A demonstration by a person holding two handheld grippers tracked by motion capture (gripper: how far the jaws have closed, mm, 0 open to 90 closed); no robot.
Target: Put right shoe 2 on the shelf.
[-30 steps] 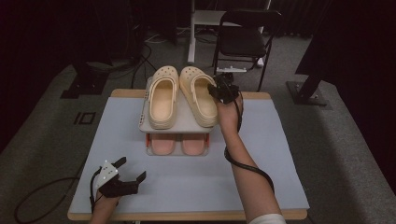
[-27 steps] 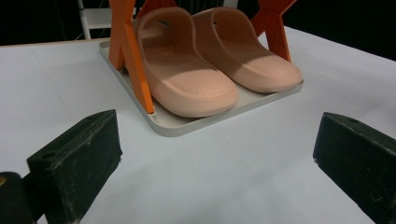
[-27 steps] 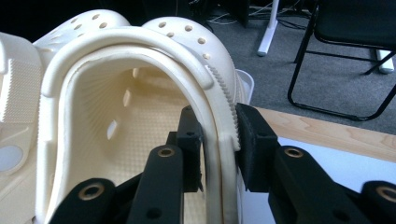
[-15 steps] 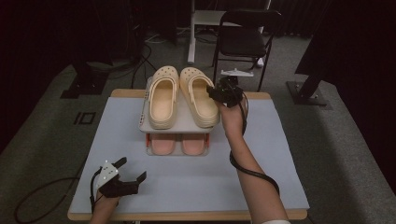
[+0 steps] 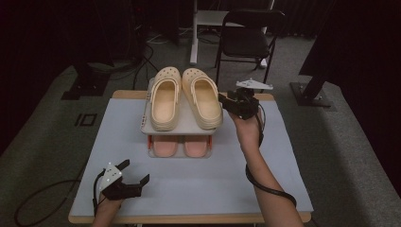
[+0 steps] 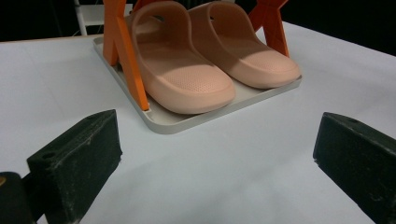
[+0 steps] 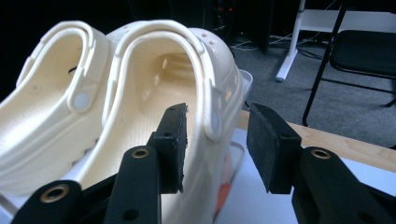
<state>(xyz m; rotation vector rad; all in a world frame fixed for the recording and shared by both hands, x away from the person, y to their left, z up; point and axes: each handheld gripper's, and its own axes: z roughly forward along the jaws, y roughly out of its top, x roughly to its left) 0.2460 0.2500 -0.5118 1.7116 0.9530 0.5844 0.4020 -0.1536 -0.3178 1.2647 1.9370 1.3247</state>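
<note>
The right tongs (image 5: 226,101) stand partly parted beside the outer wall of the right cream clog (image 5: 202,97) on the top shelf of the shoe rack (image 5: 182,126); their jaws have just been opening, and in the right gripper view the clog's side wall sits between the pads without being pressed. The left tongs (image 5: 135,174) gape wide and empty, low over the near left of the pale surface (image 5: 283,156), with bare room all around and the pink slippers (image 6: 210,70) on the lower tray ahead. Against the earlier frames, the right tongs have drawn away from the clog toward the surface's right edge, while the left ones have kept still.
</note>
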